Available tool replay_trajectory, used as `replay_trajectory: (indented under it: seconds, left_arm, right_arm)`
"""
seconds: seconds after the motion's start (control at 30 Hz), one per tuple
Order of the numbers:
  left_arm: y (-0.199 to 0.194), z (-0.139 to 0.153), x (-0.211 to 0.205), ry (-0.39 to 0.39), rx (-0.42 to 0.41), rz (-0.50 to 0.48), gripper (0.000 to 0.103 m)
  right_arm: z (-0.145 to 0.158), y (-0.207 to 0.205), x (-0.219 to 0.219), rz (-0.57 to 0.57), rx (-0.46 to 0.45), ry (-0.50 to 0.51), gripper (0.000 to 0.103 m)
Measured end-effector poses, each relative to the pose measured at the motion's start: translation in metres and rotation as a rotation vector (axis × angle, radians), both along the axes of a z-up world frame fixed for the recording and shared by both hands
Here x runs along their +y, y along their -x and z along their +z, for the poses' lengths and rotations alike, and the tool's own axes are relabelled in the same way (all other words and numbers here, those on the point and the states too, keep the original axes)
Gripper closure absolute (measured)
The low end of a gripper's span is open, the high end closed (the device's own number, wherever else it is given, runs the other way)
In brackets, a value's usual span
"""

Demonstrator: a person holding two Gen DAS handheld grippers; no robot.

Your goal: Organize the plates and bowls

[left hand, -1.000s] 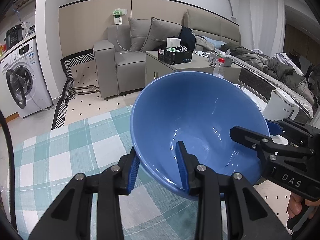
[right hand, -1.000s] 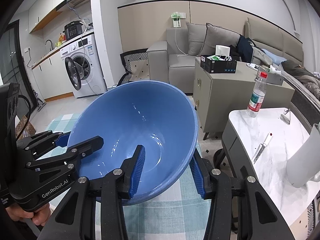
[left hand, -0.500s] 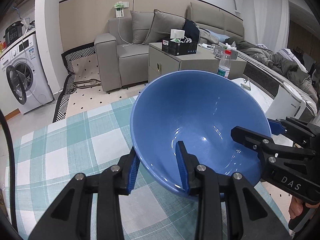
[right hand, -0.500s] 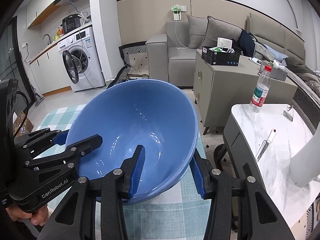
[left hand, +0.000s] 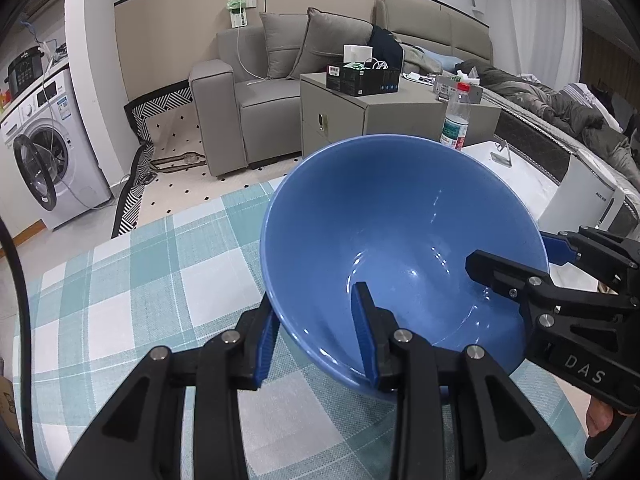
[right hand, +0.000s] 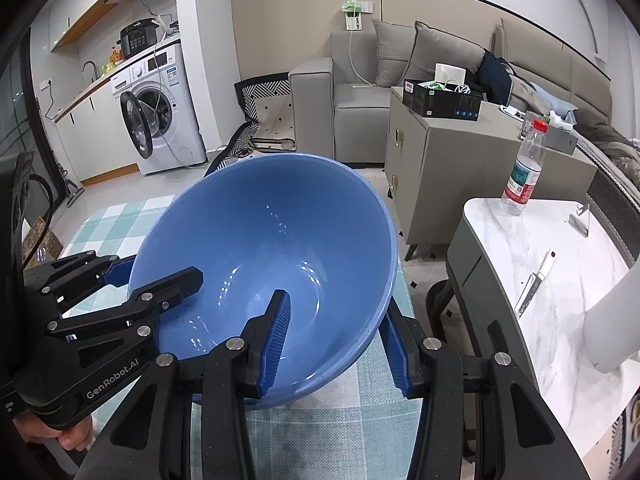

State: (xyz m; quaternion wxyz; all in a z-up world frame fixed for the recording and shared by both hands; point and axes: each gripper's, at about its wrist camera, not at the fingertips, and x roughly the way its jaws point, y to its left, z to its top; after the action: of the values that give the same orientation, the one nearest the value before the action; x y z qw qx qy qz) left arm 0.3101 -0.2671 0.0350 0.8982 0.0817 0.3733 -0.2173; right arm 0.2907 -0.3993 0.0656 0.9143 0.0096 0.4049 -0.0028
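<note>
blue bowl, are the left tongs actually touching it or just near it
Touching. The left wrist view shows the left tongs clamped on the blue bowl rim, one finger inside, one outside against the wall.

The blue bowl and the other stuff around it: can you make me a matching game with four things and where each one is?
Things:
1. blue bowl
2. water bottle
3. black box
4. washing machine

Places:
A. on top of the grey cabinet
B. against the wall on the far left, door swung open
C. pinched by its rim in the left hand-held gripper and the right hand-held gripper, over the checked tablecloth
D. standing on the white marble table

Pairs: 1-C, 2-D, 3-A, 4-B
</note>
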Motion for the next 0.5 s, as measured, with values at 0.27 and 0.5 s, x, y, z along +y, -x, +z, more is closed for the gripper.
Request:
replay_trajectory:
  seconds: [0.27, 0.5]
  left_arm:
    - [-0.0011, -0.0037, -0.0004, -0.022, -0.009, 0.006, 0.07]
    - [-0.0017, -0.0061, -0.001, -0.029, 0.007, 0.01, 0.065]
  right_arm:
    - [-0.0055, -0.0015, 0.0018, 0.003, 0.012, 0.015, 0.057]
    - [-0.007, -0.001, 0.0008, 0.001, 0.015, 0.012, 0.05]
